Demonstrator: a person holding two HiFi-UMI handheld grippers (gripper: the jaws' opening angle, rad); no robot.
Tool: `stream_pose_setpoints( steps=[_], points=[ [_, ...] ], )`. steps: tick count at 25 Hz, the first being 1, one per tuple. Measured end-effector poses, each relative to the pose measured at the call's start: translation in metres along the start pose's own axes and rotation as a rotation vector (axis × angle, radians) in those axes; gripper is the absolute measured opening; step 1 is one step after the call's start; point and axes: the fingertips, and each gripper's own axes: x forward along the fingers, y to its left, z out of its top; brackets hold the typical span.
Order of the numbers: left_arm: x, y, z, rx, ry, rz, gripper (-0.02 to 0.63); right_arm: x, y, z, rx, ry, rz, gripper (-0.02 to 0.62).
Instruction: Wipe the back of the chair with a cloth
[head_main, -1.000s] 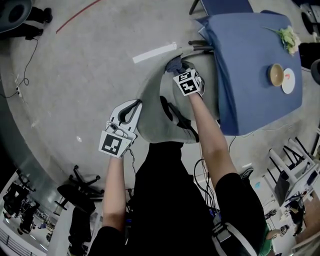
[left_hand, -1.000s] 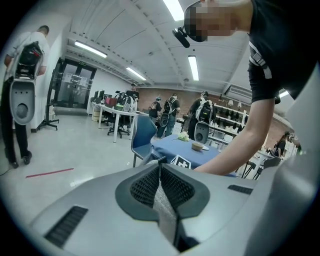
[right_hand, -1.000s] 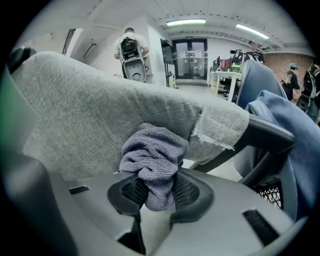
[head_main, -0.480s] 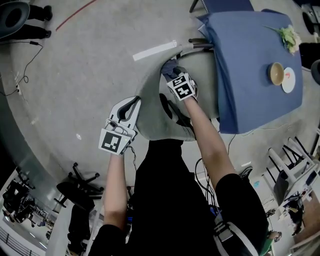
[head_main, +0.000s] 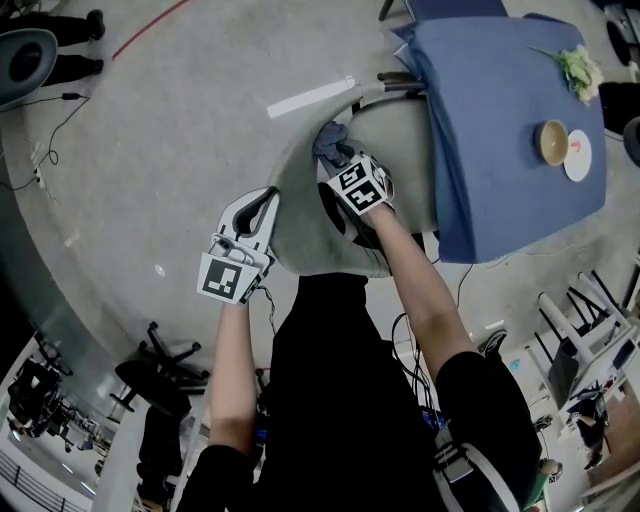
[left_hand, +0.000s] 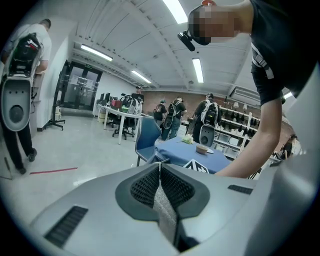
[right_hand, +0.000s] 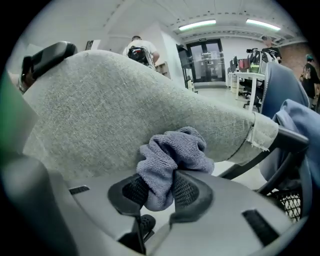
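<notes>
Concrete floor (head_main: 180, 150), chair back (right_hand: 125, 110), cloth (right_hand: 172, 152) against it (in right gripper (right_hand: 161, 189))

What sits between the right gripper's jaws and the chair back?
A bunched blue-grey cloth, clamped by the right gripper, fills that stretch and lies against the grey chair back; the right gripper view shows it.
</notes>
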Motion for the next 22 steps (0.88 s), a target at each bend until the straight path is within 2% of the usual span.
stream_pose_setpoints(
  steps=[8, 14, 22],
  points=[
    [0.004, 0.000, -0.002, -0.033, -0.016, 0.022, 0.031, -0.020, 0.025, 0.009, -0.075, -0.031, 0.037, 0.117],
    [0.005, -0.002, 0.007, 0.037, -0.028, 0.061, 0.031, -0.038, 0.045, 0.023, -0.147, -0.043, 0.065, 0.117],
    [-0.002, -0.002, 0.002, 0.026, 0.019, 0.072, 0.031, -0.062, 0.081, 0.036, -0.259, -0.037, 0.126, 0.117]
  ],
)
